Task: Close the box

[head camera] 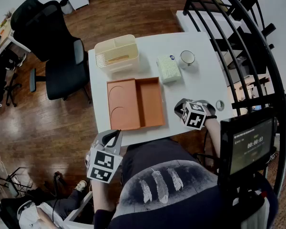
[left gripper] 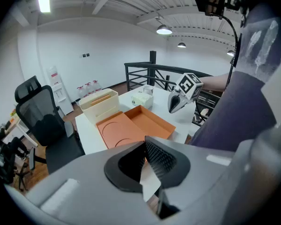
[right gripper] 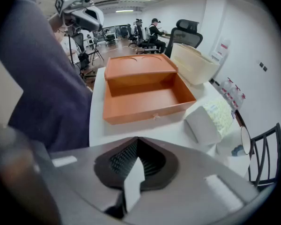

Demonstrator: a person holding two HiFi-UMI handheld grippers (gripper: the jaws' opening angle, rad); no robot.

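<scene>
An orange box lies open on the white table (head camera: 200,80): its tray (head camera: 150,101) is on the right and its lid (head camera: 121,104), with two round recesses, is folded out flat to the left. The box also shows in the left gripper view (left gripper: 150,121) and in the right gripper view (right gripper: 147,95). My left gripper (head camera: 110,138) hangs off the table's front edge, below the lid, shut and empty. My right gripper (head camera: 179,107) hovers just right of the tray's front corner, also shut on nothing.
A cream basket (head camera: 117,54) stands behind the box, with a tissue pack (head camera: 168,69) and a mug (head camera: 187,57) to its right. A tape ring (head camera: 219,105) lies near the right edge. A black office chair (head camera: 52,37) stands left of the table, and a black railing (head camera: 238,27) runs on the right.
</scene>
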